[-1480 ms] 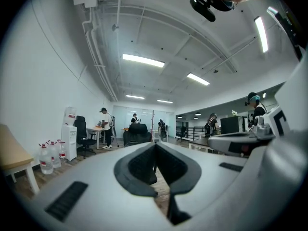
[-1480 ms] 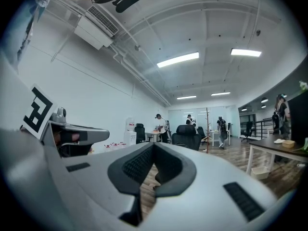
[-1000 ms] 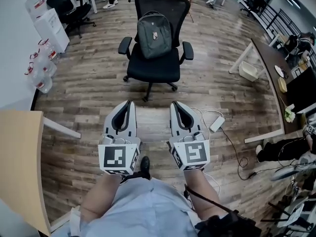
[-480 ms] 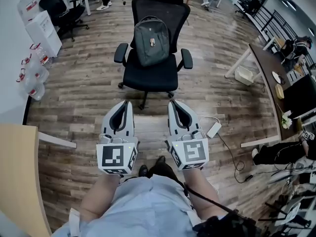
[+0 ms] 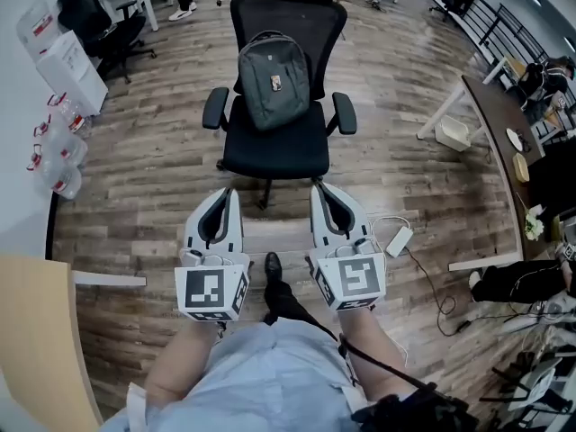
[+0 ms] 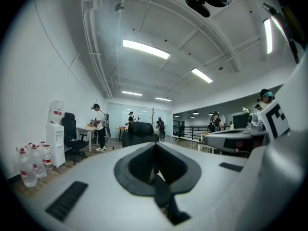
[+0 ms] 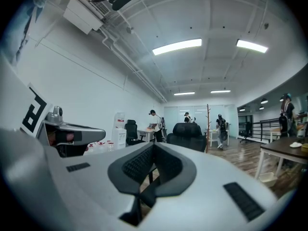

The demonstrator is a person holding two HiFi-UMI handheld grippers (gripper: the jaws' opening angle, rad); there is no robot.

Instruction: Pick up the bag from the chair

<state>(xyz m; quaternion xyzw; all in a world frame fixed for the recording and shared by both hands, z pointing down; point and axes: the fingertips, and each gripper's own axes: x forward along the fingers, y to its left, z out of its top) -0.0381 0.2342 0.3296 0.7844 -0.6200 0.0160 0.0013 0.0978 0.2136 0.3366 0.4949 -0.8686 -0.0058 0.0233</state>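
Wood-plank flooring point(image 5: 162, 169) is seen in the head view; a grey fabric backpack point(image 5: 273, 79) is propped on the black office chair point(image 5: 274, 147), upper centre. Left gripper view: the left gripper point(image 6: 155, 148) is closed, empty. Right gripper view: the right gripper point(image 7: 154, 150) likewise. Jaws should be opened before approach.

Grey bag point(image 5: 273, 77) on black chair point(image 5: 274, 147)

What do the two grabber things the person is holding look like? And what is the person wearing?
The left gripper and the right gripper look alike. Each is a pale grey shell that narrows toward the tip, with black ribbed pads lining the inside of the jaws. At the back, each has a white cube printed with black square markers. The person wears a light blue shirt.
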